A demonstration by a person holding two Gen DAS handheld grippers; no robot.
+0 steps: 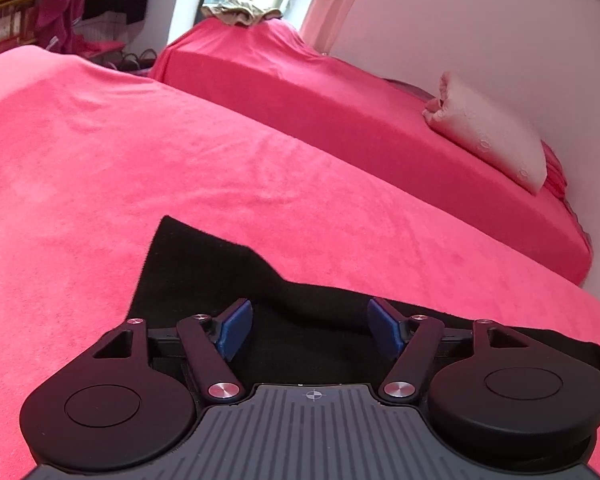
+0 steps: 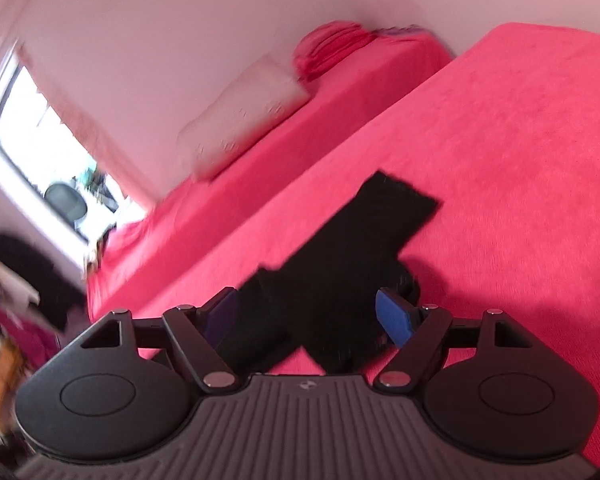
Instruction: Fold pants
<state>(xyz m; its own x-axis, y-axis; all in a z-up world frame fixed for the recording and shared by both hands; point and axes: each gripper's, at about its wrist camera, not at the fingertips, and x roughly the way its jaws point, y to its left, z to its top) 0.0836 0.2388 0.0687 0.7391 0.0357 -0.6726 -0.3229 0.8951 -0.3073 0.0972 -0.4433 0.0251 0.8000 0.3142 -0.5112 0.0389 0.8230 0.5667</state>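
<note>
While the black pants lie on the red bed, left tool and right tool gape wide, gripping nothing

Open right claw above black pants

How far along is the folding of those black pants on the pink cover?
The black pants lie on the pink cover, apparently already folded over. Nothing is in hand: the left gripper and right gripper stand open above the cloth. Any further fold and tidying remain.
</note>
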